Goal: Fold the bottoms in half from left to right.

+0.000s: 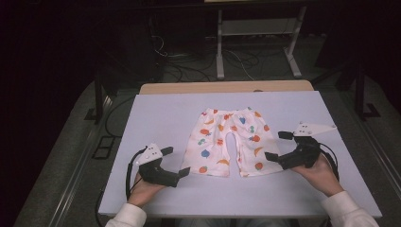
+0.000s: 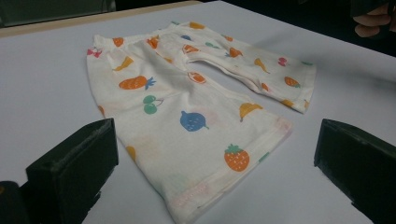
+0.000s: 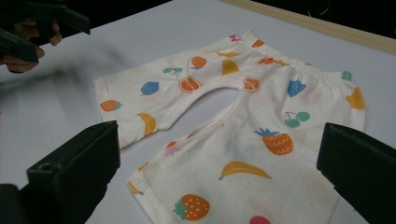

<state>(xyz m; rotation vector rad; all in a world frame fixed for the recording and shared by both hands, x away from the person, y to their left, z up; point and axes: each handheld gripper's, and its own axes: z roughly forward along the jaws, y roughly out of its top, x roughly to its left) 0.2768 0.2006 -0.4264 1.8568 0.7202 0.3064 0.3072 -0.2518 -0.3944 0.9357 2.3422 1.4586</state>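
Flanking a pair of small fruit-print shorts, both tools appear to be at the approach step of what looks like a folding or lifting job, with nothing gripped yet; the shorts lie flat and spread near the middle of the white bench, waistband toward the far edge and both leg hems toward the person; going left to right, the left tool rests low on the bench just beside the outer hem corner of the left leg, its jaws standing wide apart and empty, and in the left gripper view that hem lies between the two black jaws and slightly ahead of them; next comes the crotch gap, where bare bench shows between the legs; then the right leg, whose hem reaches almost to the right tool, also spread open and holding nothing, close to the cloth's outer edge but seemingly not touching it; in the right gripper view the leg with the strawberry sits between its jaws; the next move, by my reading, calls for each tool to slide forward until one jaw slips under a hem corner, then close on a single leg's cloth without bunching it.
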